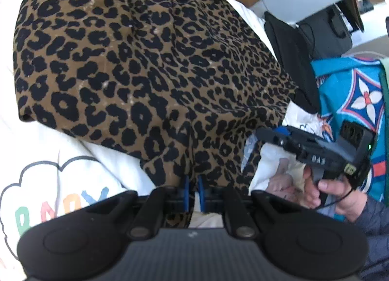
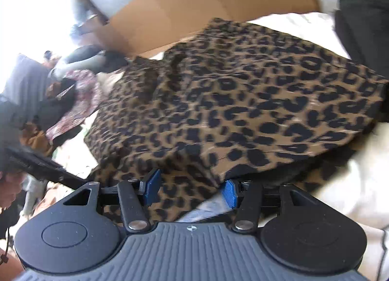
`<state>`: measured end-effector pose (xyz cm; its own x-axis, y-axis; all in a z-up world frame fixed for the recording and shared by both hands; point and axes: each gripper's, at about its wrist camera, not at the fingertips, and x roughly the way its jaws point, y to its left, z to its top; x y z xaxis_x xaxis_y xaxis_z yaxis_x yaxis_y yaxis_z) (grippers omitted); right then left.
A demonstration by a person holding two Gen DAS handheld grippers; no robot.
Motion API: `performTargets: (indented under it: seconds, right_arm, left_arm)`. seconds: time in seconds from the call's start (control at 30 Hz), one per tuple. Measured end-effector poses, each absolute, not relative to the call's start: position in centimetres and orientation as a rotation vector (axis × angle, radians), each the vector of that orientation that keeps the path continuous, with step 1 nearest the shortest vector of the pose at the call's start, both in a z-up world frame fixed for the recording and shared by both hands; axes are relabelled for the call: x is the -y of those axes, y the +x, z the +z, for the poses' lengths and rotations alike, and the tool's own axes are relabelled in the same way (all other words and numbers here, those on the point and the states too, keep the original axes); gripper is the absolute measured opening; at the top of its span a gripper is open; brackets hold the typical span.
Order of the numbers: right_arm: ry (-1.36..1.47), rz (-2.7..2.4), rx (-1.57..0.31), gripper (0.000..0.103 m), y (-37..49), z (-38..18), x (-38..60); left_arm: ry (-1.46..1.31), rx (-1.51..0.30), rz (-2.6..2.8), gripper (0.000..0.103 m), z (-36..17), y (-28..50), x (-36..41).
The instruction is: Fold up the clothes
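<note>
Left wrist: left tool (image 1: pixel 193 187) pinches leopard garment (image 1: pixel 136 57); right tool (image 2: pixel 192 189) spread (fabric between).

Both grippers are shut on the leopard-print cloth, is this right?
Only partly. The left gripper is shut on the leopard-print cloth, but the right wrist view shows the right gripper with its jaws open, the cloth's edge lying between them.

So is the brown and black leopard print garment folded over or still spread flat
Folded over. The leopard print garment shows an upper layer whose edge lies across a lower layer near the right gripper; the left gripper pinches its near edge.
</note>
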<state>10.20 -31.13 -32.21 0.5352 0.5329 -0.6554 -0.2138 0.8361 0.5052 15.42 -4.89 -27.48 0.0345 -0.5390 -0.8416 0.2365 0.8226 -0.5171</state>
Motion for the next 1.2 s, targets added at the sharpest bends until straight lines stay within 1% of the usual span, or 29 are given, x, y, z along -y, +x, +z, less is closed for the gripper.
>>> performTargets:
  seconds: [0.13,0.23,0.27,0.3,0.33,0.37,0.43,0.47,0.67,0.87,1.1,1.2]
  right_arm:
    - [0.374,0.468,-0.921,0.059,10.4,-32.8,30.6]
    - [0.39,0.452,-0.933,0.056,10.5,-33.4,30.8]
    - [0.396,0.449,-0.939,0.048,10.6,-33.5,30.9]
    - [0.404,0.447,-0.948,0.043,10.6,-33.5,31.0]
    - [0.411,0.446,-0.957,0.032,10.6,-33.4,31.1]
    - [0.418,0.444,-0.965,0.017,10.6,-33.4,31.2]
    - [0.433,0.441,-0.983,0.002,10.6,-33.4,31.3]
    - [0.44,0.44,-0.992,0.0,10.6,-33.4,31.4]
    - [0.462,0.423,-1.068,0.0,9.7,-32.8,31.9]
    - [0.481,0.421,-1.132,0.0,8.2,-32.8,31.9]
    - [0.487,0.409,-1.106,0.0,8.2,-32.4,32.6]
    - [0.481,0.398,-1.099,0.002,8.6,-32.5,32.7]
  left_arm:
    - [-0.277,-1.437,-0.582,0.007,-28.2,15.3,4.3]
    - [-0.295,-1.44,-0.575,0.007,-28.3,15.2,3.7]
    - [-0.296,-1.44,-0.573,0.007,-28.4,15.2,3.6]
    - [-0.297,-1.439,-0.571,0.007,-28.4,15.2,3.5]
    - [-0.299,-1.441,-0.568,0.007,-28.4,15.2,3.4]
    - [-0.302,-1.442,-0.566,0.007,-28.5,15.2,3.4]
    - [-0.309,-1.442,-0.558,0.007,-28.5,15.2,3.2]
    - [-0.313,-1.441,-0.554,0.007,-28.5,15.2,3.1]
    - [-0.321,-1.422,-0.542,0.007,-28.0,15.5,2.4]
    - [-0.274,-1.387,-0.621,0.007,-26.9,15.6,4.0]
    - [-0.169,-1.346,-0.733,0.009,-26.1,15.6,8.0]
    - [-0.098,-1.34,-0.779,0.01,-26.2,15.3,10.5]
